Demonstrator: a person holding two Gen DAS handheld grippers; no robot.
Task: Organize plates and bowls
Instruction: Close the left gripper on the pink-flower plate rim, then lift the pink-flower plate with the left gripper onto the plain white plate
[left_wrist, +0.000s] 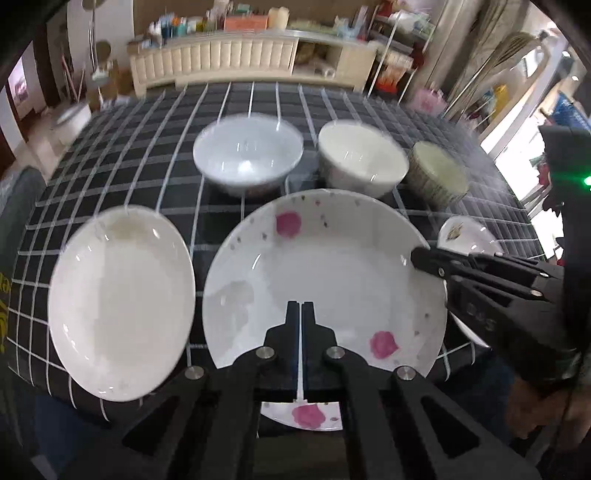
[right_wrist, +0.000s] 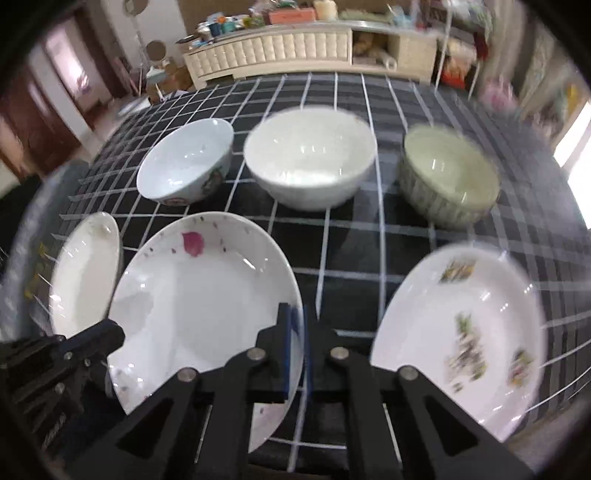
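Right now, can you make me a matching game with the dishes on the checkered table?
Things:
1. pink-petal plate
2. green ribbed bowl
3. plain white plate
4. plate with leafy prints

Places or states:
A. back row, far right
B. front row, far left
C. rim pinched by the left gripper and the right gripper
D. front row, far right

Pairs: 1-C, 2-A, 3-B, 4-D
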